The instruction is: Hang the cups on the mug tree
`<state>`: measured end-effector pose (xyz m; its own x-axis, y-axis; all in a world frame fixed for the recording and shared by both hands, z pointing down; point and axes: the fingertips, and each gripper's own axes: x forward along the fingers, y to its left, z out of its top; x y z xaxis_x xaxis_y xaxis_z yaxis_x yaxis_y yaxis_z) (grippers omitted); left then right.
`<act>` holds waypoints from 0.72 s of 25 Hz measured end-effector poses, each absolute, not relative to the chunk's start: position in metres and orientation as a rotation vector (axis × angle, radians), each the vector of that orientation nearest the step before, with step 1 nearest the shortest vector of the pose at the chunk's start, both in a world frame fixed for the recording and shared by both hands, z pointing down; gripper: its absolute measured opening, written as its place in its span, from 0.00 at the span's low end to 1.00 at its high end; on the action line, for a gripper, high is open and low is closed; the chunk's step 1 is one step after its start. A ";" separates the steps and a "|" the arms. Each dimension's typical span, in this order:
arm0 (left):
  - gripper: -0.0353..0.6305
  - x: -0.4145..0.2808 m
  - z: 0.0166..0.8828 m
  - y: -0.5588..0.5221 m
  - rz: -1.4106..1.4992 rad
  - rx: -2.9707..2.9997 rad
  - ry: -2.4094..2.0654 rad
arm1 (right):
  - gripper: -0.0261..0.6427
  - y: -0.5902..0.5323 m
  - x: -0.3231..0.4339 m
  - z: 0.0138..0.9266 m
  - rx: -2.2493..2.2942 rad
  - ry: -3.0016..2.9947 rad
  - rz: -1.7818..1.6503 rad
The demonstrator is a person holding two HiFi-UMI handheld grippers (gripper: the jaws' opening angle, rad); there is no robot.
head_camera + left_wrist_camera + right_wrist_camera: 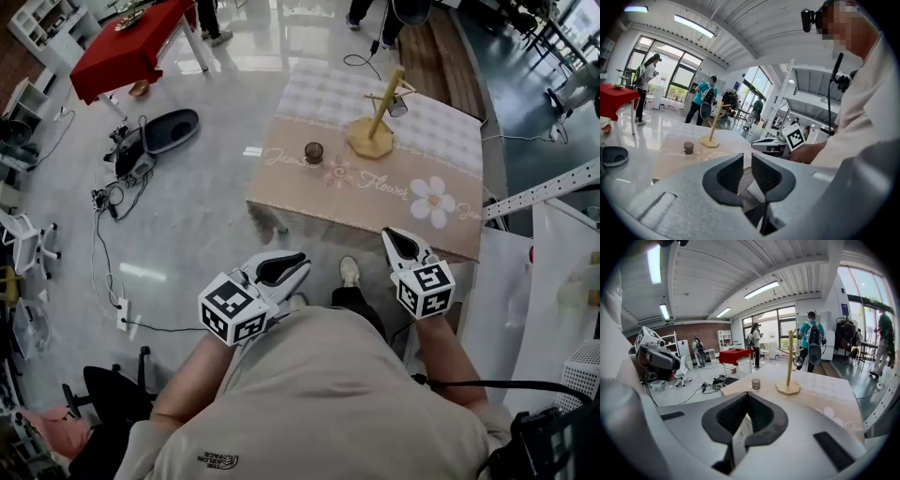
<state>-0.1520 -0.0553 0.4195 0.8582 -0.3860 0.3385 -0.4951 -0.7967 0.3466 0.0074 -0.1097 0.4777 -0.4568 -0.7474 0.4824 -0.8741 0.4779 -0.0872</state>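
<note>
In the head view we see both tools in the lower half of the frame, held close to the person's body and well apart from the table, which stands in the upper middle. The left tool is at the lower left of centre. In the left gripper view its jaws stand a little apart, with a narrow gap and nothing between them. The right tool is at the lower right of centre. In the right gripper view its jaws are together at the tips and hold nothing.

The table carries a beige cloth with a flower print. The mug tree stands upright on the checked part of the cloth, near the far edge, on its flat wooden base. One cup, small and dark, stands upright on the cloth to the left of the mug tree, near it but not touching it. A second cup hangs on a peg at the right side of the mug tree, high on the pole.

In the right gripper view the same mug tree is right of centre, and the standing cup is to its left. A red table is at the upper left of the head view, and cables lie on the floor at the left.
</note>
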 end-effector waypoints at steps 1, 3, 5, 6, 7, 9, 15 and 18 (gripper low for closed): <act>0.14 -0.154 0.421 -0.052 0.352 2.606 -0.639 | 0.06 -0.099 0.002 0.475 1.351 -2.356 0.462; 0.14 -0.158 0.423 -0.046 0.358 2.609 -0.622 | 0.06 -0.082 -0.009 0.472 1.334 -2.366 0.461; 0.14 -0.162 0.425 -0.042 0.365 2.615 -0.609 | 0.06 -0.068 -0.020 0.470 1.318 -2.375 0.459; 0.14 -0.164 0.425 -0.040 0.366 2.619 -0.605 | 0.06 -0.063 -0.025 0.470 1.310 -2.377 0.458; 0.14 -0.166 0.424 -0.039 0.363 2.621 -0.602 | 0.06 -0.058 -0.030 0.470 1.302 -2.378 0.454; 0.14 -0.170 0.423 -0.036 0.354 2.622 -0.603 | 0.06 -0.052 -0.038 0.469 1.284 -2.382 0.445; 0.14 -0.183 0.423 -0.026 0.347 2.621 -0.610 | 0.06 -0.046 -0.056 0.460 1.255 -2.394 0.406; 0.14 -0.192 0.424 -0.022 0.340 2.613 -0.615 | 0.06 -0.043 -0.063 0.457 1.248 -2.393 0.395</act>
